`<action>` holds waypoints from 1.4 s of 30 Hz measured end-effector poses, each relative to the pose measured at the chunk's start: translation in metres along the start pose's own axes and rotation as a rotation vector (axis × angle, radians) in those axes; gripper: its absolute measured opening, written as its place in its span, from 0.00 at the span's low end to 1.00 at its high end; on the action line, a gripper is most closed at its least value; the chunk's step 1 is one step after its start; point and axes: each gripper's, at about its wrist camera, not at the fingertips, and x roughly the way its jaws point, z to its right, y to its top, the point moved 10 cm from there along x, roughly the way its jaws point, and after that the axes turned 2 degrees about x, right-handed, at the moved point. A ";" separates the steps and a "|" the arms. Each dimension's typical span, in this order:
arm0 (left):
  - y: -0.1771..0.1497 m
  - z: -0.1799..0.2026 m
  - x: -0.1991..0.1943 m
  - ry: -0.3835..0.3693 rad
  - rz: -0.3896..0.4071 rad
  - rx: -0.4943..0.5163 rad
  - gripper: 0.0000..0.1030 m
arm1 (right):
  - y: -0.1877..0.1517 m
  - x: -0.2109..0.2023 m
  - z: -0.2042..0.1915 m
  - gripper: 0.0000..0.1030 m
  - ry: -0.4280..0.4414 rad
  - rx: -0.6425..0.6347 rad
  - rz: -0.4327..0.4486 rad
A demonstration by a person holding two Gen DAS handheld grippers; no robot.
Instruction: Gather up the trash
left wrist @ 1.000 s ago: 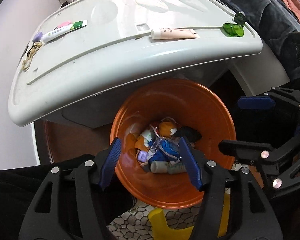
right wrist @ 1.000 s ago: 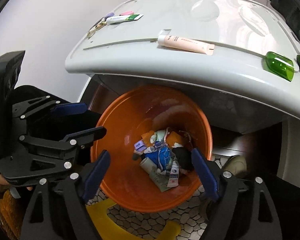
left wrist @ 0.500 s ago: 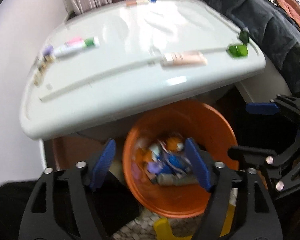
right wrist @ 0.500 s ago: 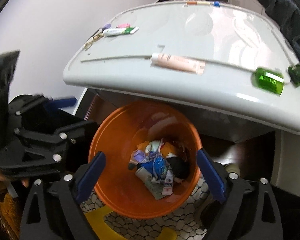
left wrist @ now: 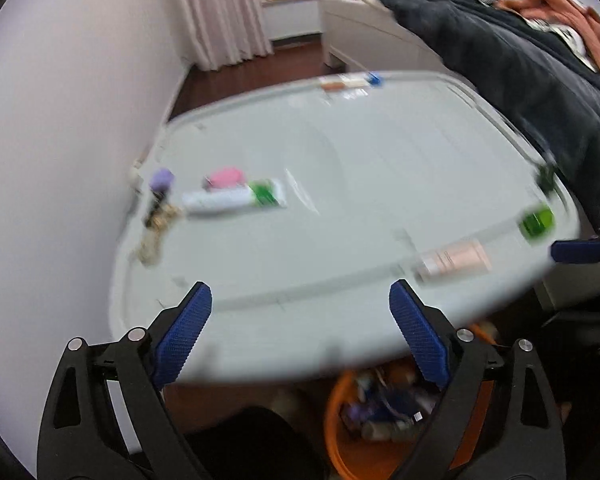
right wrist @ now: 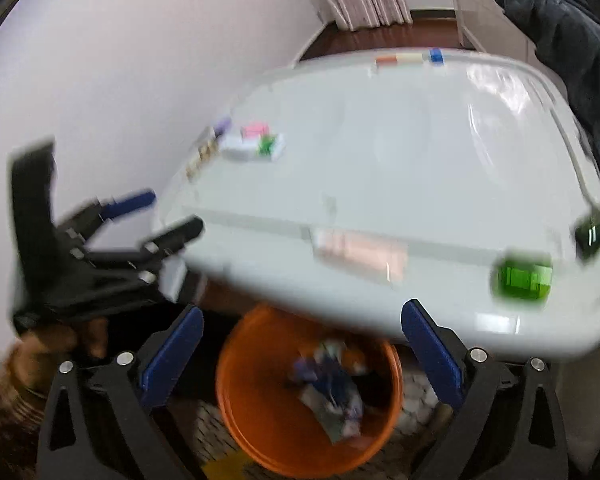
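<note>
Both grippers stand wide apart with nothing between the ribbed blue pads; their jaws have just been opening. Left gripper (left wrist: 300,334) hangs over the near edge of a pale grey moulded plastic lid (left wrist: 360,184), smooth and glossy, rounded at the corners. Below and slightly right of its fingertips sits the orange bin (left wrist: 340,444), round, smooth plastic, partly hidden under the lid's edge, holding a blurred heap of wrappers and tubes. Ahead and to the left of this gripper lie a white tube with a green end (left wrist: 234,199), a pink piece (left wrist: 225,177), a purple cap (left wrist: 162,179) and a beaded chain (left wrist: 153,232); ahead and to the right, a flat peach tube (left wrist: 454,260) and a translucent green piece (left wrist: 536,222). Right gripper (right wrist: 302,338) is directly above the orange bin (right wrist: 244,396), the trash heap (right wrist: 332,384) just beyond its pads. The peach tube (right wrist: 360,256) lies ahead of it, the green piece (right wrist: 522,278) ahead-right. Pebble-patterned flooring (right wrist: 212,432) surrounds the bin. Motion blur softens all detail.
</note>
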 end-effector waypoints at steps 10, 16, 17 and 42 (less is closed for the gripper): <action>0.104 -0.027 0.013 0.080 0.117 -0.094 0.89 | 0.142 -0.010 0.002 0.95 -0.244 -0.150 0.241; 0.145 -0.017 0.028 0.043 0.160 -0.108 0.89 | 0.157 -0.014 0.019 0.95 -0.433 -0.238 0.361; 0.149 -0.013 0.032 0.029 0.161 -0.110 0.89 | 0.157 -0.013 0.026 0.95 -0.439 -0.222 0.360; 0.162 -0.019 0.021 0.083 0.247 -0.163 0.89 | 0.151 -0.025 0.050 0.95 -0.509 -0.198 0.363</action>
